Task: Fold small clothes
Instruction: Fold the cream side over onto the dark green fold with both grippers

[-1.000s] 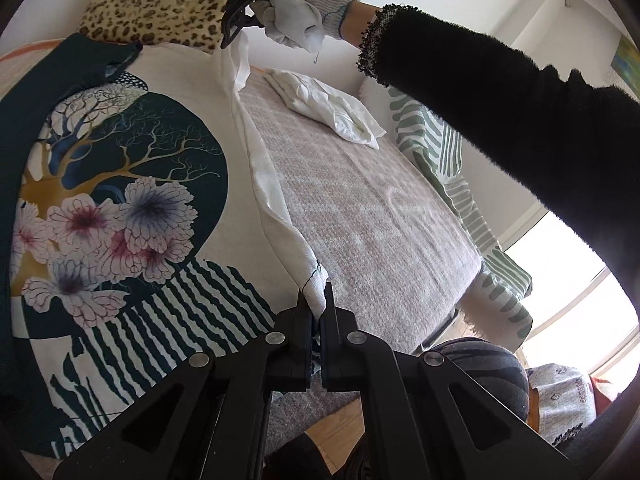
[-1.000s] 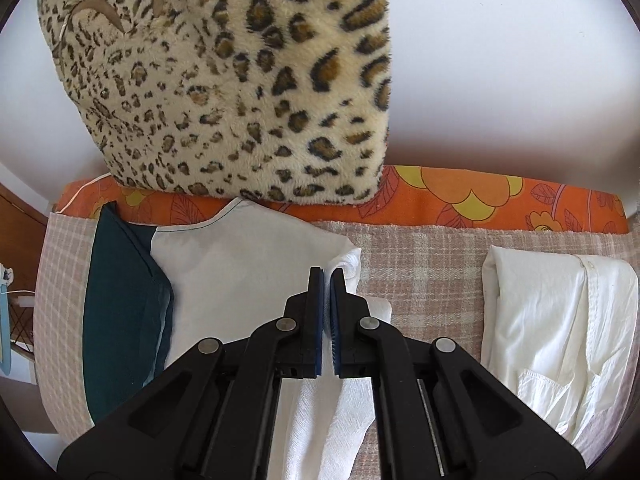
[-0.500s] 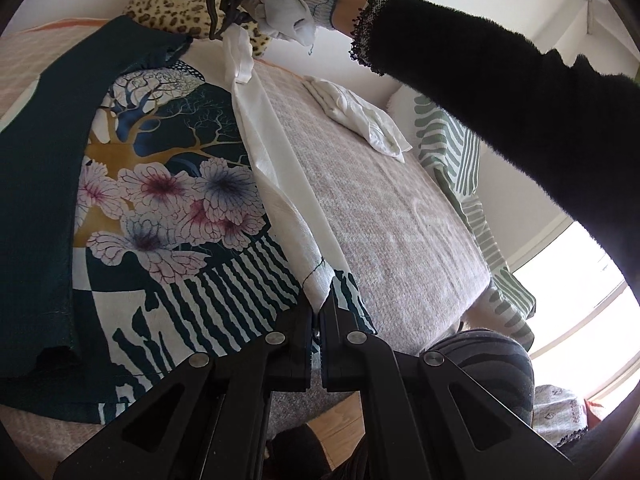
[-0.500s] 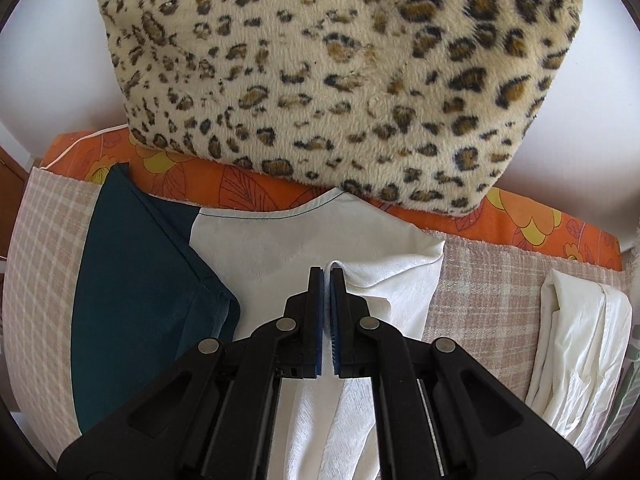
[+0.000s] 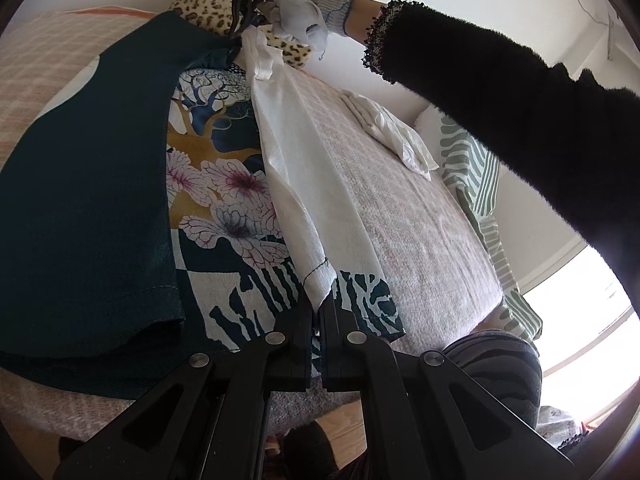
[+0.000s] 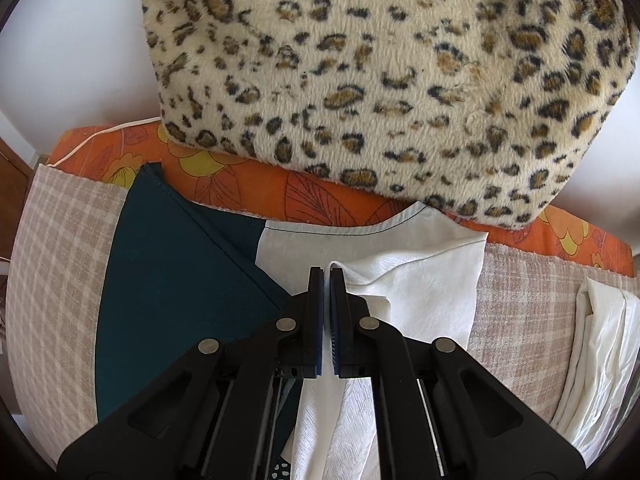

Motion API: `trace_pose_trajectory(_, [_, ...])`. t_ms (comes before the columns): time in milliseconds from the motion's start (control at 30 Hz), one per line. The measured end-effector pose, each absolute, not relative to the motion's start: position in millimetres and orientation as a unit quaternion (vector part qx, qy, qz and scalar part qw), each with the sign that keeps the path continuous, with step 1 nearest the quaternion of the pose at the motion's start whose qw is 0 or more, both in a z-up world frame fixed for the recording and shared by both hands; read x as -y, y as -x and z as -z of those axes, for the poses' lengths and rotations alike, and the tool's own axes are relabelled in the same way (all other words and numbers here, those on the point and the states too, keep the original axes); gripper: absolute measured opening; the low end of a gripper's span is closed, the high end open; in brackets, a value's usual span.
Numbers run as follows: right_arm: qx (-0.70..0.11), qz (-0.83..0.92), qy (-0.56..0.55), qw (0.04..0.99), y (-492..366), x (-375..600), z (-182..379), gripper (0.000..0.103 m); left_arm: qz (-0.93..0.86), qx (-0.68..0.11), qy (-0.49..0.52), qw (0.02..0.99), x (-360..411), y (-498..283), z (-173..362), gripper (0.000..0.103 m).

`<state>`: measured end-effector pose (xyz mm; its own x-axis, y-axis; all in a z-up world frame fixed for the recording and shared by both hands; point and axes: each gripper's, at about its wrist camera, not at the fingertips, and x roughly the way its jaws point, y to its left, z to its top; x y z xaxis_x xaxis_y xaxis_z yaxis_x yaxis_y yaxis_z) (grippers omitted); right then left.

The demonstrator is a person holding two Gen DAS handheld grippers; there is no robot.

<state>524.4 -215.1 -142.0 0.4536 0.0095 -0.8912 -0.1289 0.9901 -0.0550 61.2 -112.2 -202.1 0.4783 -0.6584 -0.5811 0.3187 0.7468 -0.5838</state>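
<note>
The left gripper [image 5: 318, 312] was clamped on the lower corner of a printed top [image 5: 224, 184], its jaws pinched together over the white inner side of the fabric. The right gripper [image 6: 327, 276], held by a hand in a pale knit glove [image 5: 304, 8] below a black fuzzy sleeve [image 5: 500, 80], was likewise closed on the top's upper edge near the neckline. Between the two grips a strip of the garment was lifted and turned over, its white underside showing, while the rest lay flat on a checked beige bed cover [image 5: 408, 216], dark teal panel and flower-and-tree print facing up. A leopard-print cushion [image 6: 380, 72] sat just behind the neckline on an orange floral sheet [image 6: 304, 196]. A crumpled white garment [image 6: 596, 344] lay apart on the cover, beside a green striped cloth [image 5: 476, 176].
</note>
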Motion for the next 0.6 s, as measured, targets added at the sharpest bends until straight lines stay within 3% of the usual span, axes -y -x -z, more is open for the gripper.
trace_pose_trajectory(600, [-0.535, -0.086, 0.036, 0.840, -515.8, 157.9, 166.2, 0.004, 0.268, -0.420, 0.192, 0.846, 105.9, -60.2, 201.5, 0.001])
